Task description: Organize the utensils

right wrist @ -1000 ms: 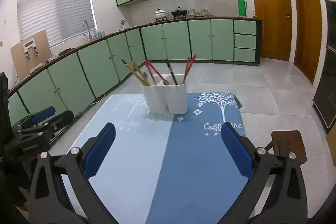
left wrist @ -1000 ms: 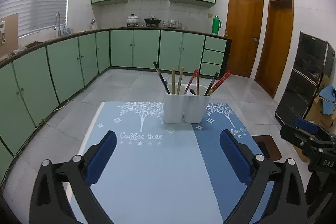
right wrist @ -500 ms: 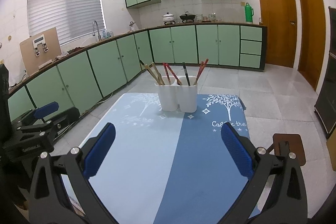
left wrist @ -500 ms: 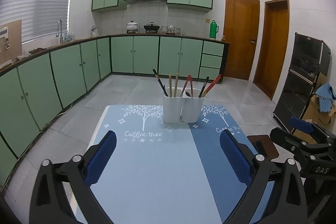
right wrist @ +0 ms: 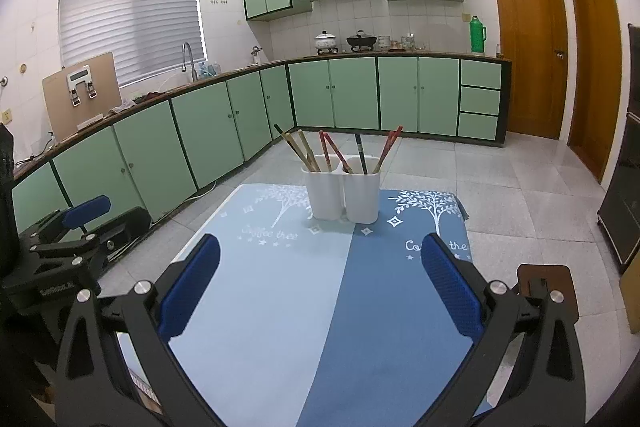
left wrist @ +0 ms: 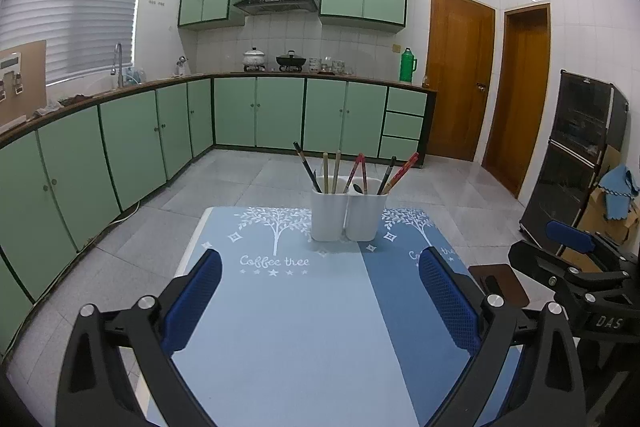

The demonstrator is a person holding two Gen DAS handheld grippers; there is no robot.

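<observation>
1. Both claws have drawn back from the white holder since the earlier frames, which now sits farther ahead and looks smaller.
2. Nearest, the left claw (left wrist: 320, 301) and the right claw (right wrist: 320, 285) hover wide open and empty over the blue tabletop (left wrist: 304, 327).
3. Farther on, the two-cup white holder (left wrist: 348, 213) stands upright near the tabletop's far edge, straight ahead of both claws, neither clearly nearer.
4. Chopsticks (left wrist: 362, 173) stand in it, long axes near vertical and fanning outward, so any pick would likely come from above.
</observation>
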